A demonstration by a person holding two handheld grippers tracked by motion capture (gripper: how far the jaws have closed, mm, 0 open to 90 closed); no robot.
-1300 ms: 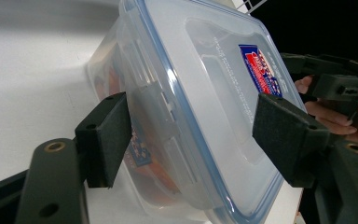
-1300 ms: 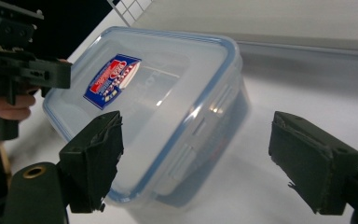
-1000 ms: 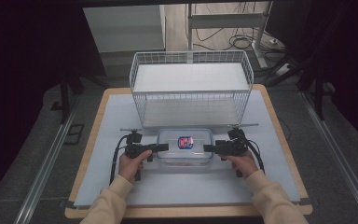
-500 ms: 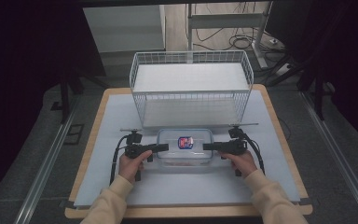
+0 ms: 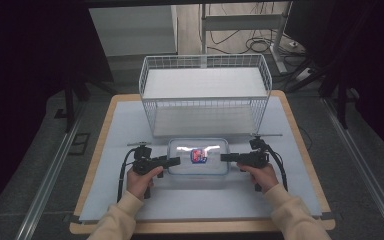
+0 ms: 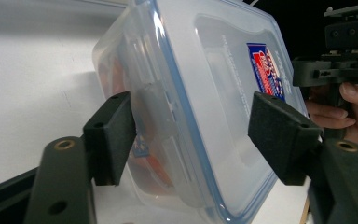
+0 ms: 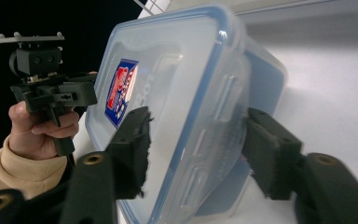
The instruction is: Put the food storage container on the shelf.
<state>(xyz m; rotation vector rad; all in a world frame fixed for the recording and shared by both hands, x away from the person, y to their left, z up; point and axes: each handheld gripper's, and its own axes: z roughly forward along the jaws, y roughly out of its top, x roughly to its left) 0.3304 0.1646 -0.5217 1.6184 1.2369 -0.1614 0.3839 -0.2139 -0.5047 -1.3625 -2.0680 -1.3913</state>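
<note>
High view: a clear plastic box (image 5: 198, 156) with a blue-rimmed lid is seen flat on the pale mat (image 5: 105, 150), just in front of the white wire basket (image 5: 205, 95). The left gripper (image 5: 174, 160) and right gripper (image 5: 226, 157) are placed at its two short ends. Bare mat is left at both sides.

Left gripper view: the smooth lid's end is sat between two black blocky jaws. They have just been closing a little; the lid-side jaw is kept apart, so nothing is squeezed.

Right gripper view: the jaws have just been closing, and the box end with its ridged clip is clamped.
</note>
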